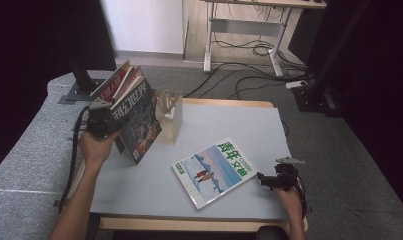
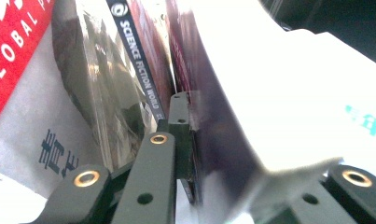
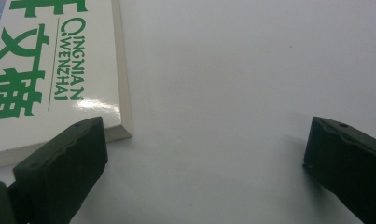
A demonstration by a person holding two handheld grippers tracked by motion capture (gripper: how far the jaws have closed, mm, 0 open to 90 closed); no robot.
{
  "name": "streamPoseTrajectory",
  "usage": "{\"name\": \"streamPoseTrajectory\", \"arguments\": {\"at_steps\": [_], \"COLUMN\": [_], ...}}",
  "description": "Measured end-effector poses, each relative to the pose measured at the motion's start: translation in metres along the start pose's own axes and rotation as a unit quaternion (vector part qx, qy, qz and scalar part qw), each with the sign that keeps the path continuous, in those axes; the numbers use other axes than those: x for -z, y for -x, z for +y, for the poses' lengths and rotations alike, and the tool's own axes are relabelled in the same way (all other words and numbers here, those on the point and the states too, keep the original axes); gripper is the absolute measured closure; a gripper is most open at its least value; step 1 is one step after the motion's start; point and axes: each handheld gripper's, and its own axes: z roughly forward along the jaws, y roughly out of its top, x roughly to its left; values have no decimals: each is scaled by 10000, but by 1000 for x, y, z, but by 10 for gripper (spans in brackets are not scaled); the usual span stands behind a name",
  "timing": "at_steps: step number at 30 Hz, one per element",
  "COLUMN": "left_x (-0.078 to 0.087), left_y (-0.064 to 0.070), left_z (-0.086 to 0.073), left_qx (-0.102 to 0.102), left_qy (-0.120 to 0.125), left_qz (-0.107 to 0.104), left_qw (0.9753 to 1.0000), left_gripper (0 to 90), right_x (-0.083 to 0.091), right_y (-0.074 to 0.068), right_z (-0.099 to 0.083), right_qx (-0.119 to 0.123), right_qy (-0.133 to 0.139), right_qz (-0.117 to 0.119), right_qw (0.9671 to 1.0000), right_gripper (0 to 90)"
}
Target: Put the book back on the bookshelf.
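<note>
The left gripper [image 1: 105,121] is raised above the table [image 1: 239,125] at its left rear corner and is clamped on a bundle of magazines [image 1: 134,117]. In the left gripper view the jaws stand close together with the lower edges of the magazines [image 2: 213,116] pinched between them; a spine lettered "SCIENCE FICTION WORLD" [image 2: 139,65] rises directly ahead of the jaws. The bundle is tilted, its top leaning away from the gripper toward the rear. A clear acrylic stand [image 1: 170,116] sits just beside the bundle, on the side away from the gripper.

The right gripper [image 1: 269,180] rests low at the table's right front edge with its jaws spread wide and nothing between them. A green-titled magazine [image 1: 214,171] lies flat on the table directly ahead of this gripper. In the right gripper view the magazine's corner [image 3: 59,88] lies just ahead of one jaw tip; bare table surface lies between the jaws.
</note>
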Motion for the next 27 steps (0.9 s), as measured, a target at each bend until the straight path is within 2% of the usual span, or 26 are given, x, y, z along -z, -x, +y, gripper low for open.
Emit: {"name": "streamPoseTrajectory", "arguments": {"at_steps": [5,11,21,27], "left_x": [0,-1,-11,-20], "left_y": [1,3,2,4], "left_z": [3,5,10,15], "left_qx": [34,62,264,233], "left_qy": [-64,61,314,380], "left_qz": [-51,-80,-78,-16], "left_qw": [10000,9999,9991,9990], "left_gripper": [809,827,829,829], "right_x": [0,0,0,0], "right_y": [0,0,0,0], "right_z": [0,0,0,0], "right_qx": [3,-2,-7,-4], "right_qy": [-6,-7,-9,-7], "right_qz": [0,0,4,8], "right_qw": [10000,10000,10000,10000], "right_gripper": [0,0,0,0]}}
